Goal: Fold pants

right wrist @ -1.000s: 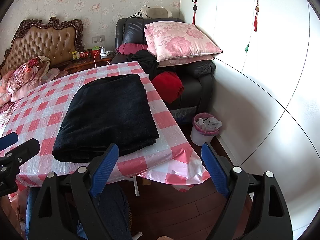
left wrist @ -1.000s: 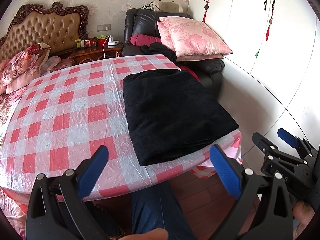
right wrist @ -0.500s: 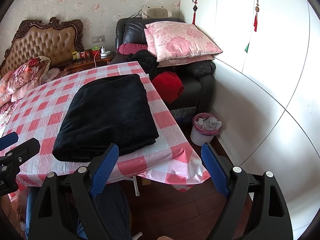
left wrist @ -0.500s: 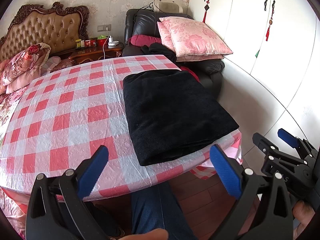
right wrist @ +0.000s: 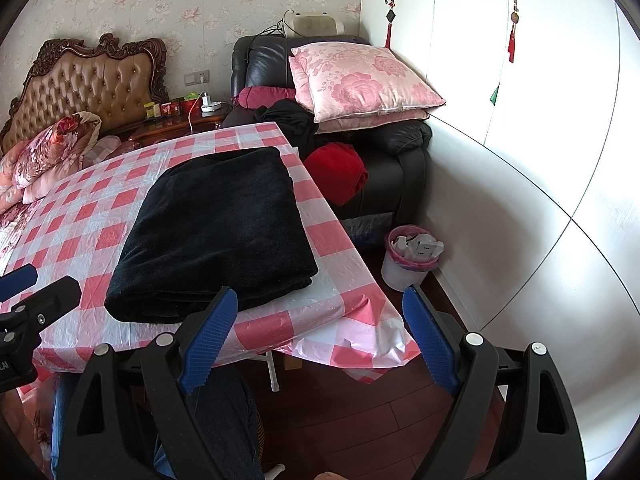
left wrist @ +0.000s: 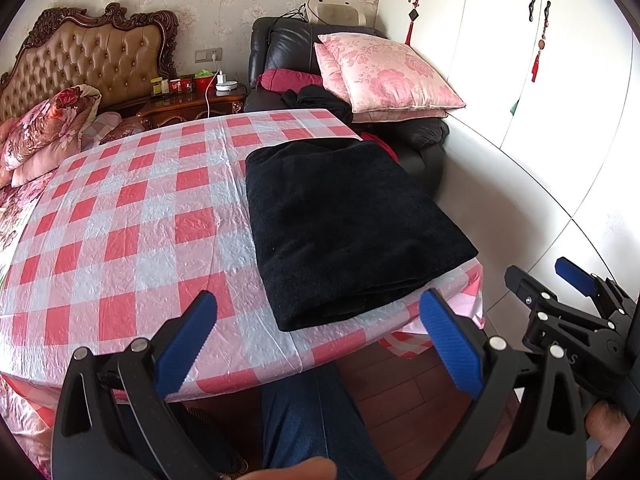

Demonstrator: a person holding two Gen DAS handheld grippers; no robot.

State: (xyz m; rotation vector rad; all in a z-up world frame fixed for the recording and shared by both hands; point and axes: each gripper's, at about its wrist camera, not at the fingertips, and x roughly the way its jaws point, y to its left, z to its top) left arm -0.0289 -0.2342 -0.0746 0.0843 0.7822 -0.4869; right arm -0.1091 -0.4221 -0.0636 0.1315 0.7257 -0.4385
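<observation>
Left gripper (left wrist: 318, 344) and right gripper (right wrist: 320, 338) spread wide, empty — folded black pants (left wrist: 344, 224) just beyond fingertips, on checkered table (left wrist: 120, 220).

Two near, downward-angled views across table (left wrist: 132, 216)

Home bedroom, tufted headboard (left wrist: 92, 60), floral pillows (left wrist: 384, 76), nightstand (left wrist: 192, 102), white wardrobe doors (left wrist: 500, 52)

1. The left black plastic tool (left wrist: 318, 332) has two blue bumpy pads and round silver screws.
2. The right black plastic tool (right wrist: 320, 328) looks the same.
3. The person wears dark blue jeans (left wrist: 308, 412).
</observation>
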